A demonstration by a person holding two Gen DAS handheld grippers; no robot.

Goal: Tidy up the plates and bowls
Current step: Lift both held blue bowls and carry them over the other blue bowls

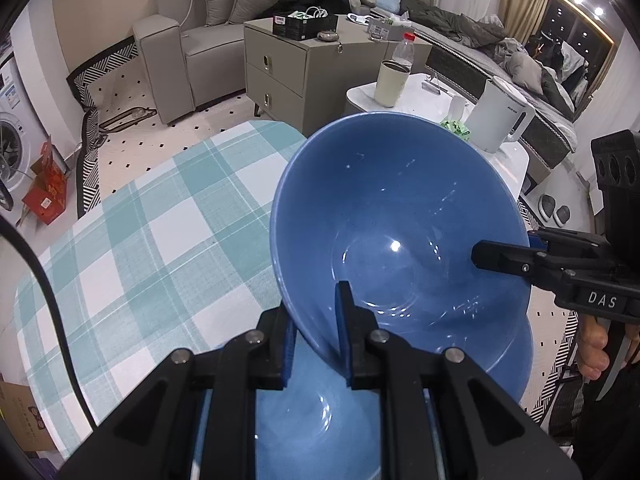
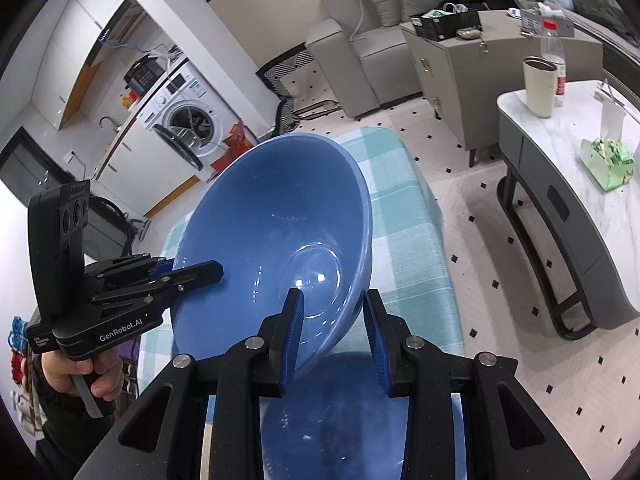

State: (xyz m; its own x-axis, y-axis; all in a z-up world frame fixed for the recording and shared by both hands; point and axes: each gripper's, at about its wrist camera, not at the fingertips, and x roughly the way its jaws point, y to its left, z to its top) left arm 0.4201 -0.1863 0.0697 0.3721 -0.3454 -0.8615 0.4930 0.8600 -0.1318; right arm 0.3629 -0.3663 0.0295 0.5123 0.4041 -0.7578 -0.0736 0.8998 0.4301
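Note:
A large blue bowl (image 1: 400,216) (image 2: 276,232) is held tilted in the air above the checked tablecloth by both grippers. My left gripper (image 1: 316,320) is shut on its near rim, one pad inside and one outside; it shows from the side in the right wrist view (image 2: 200,270). My right gripper (image 2: 334,320) clamps the opposite rim, one pad inside and one outside; it shows in the left wrist view (image 1: 504,258). A second blue bowl (image 1: 320,412) (image 2: 340,420) sits below the held bowl, partly hidden by the gripper bodies.
The table with the teal and white checked cloth (image 1: 140,240) extends left. A white marble side table (image 2: 568,140) carries a cream tumbler (image 2: 540,86), a bottle, a green packet and a white kettle (image 1: 500,116). A grey drawer cabinet (image 1: 292,68) stands behind.

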